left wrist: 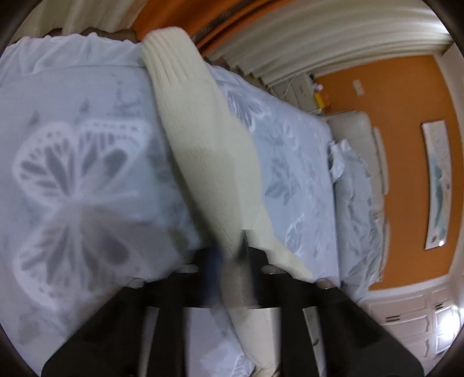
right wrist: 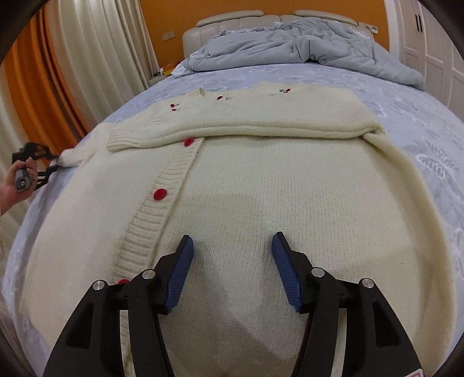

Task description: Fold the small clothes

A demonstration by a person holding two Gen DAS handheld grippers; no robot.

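Observation:
A cream knit cardigan with red buttons lies flat on the bed. Its right sleeve is folded across the chest. My right gripper is open and empty, its blue pads just above the cardigan's lower front. My left gripper is shut on the cardigan's other sleeve, which hangs from the jaws above the bed; the view is blurred. The left gripper also shows in the right wrist view at the far left, at the sleeve's end.
The bed has a pale blue butterfly-print sheet. A crumpled blue duvet lies at the head of the bed by the padded headboard. Curtains hang to the left, white cabinets stand to the right.

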